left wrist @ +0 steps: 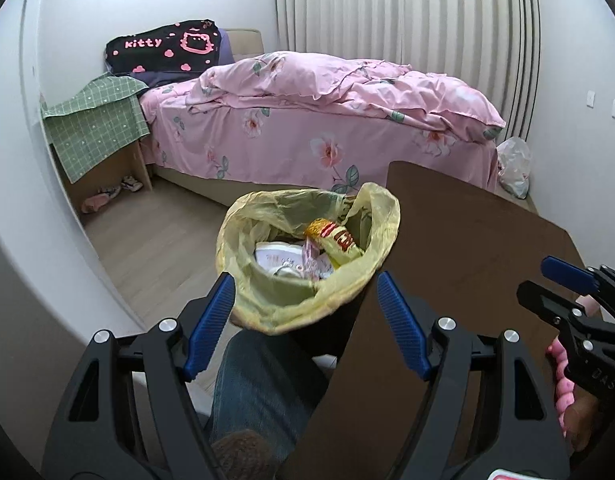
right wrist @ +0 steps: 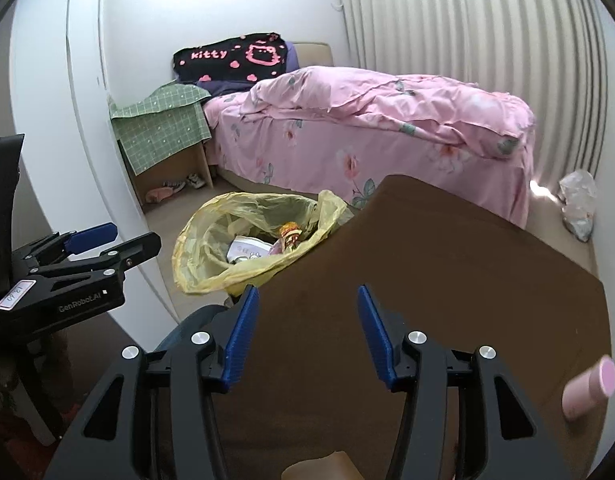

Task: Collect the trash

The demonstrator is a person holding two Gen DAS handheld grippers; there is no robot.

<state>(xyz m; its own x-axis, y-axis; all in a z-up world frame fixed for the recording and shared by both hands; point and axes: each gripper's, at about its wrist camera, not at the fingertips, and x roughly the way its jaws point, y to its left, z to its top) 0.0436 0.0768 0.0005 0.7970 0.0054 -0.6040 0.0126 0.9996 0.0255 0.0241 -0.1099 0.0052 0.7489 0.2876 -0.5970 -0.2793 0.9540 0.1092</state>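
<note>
Bedroom, brown table beside pink bed. Bin with yellow liner at table edge, already holding wrappers. Left gripper open, empty; right gripper open, empty. Pink cylinder left on table, maybe trash; mostly done

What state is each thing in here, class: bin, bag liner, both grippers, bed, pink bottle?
Trash bin: open, holding wrappers.
Yellow bag liner: folded over the rim.
Left gripper: open, empty.
Right gripper: open, empty.
Bed: unmade, quilt rumpled.
Pink bottle: lying on its side on the brown table.
</note>
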